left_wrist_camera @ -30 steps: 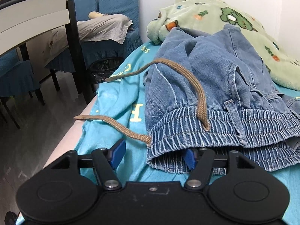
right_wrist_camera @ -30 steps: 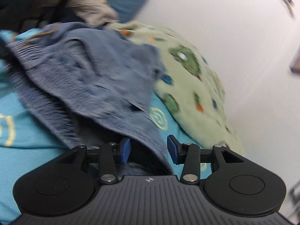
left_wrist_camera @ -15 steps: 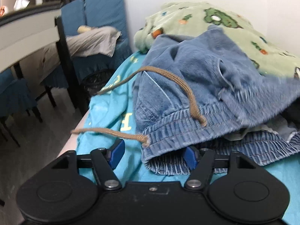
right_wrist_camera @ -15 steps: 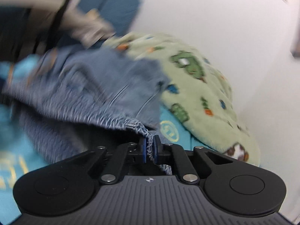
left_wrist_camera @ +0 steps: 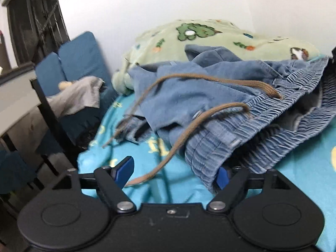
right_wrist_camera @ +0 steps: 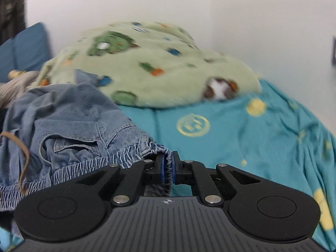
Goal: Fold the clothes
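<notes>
Denim trousers [left_wrist_camera: 210, 96], elastic-waisted with a tan drawstring [left_wrist_camera: 189, 130], lie bunched on the teal bedsheet [right_wrist_camera: 252, 130] toward the bed's left edge, just in front of a green patterned blanket [right_wrist_camera: 147, 67] heaped against the wall. Right gripper [right_wrist_camera: 167, 167]: jaws narrowed onto the gathered waistband, holding it pinched at its right end. Left gripper [left_wrist_camera: 175, 171]: jaws spread wide at the waistband's near end, one blue pad [left_wrist_camera: 223, 176] tucked under the fabric, the other bare beside the drawstring; blue cushions [left_wrist_camera: 79, 58] stand off the bed's left edge.
</notes>
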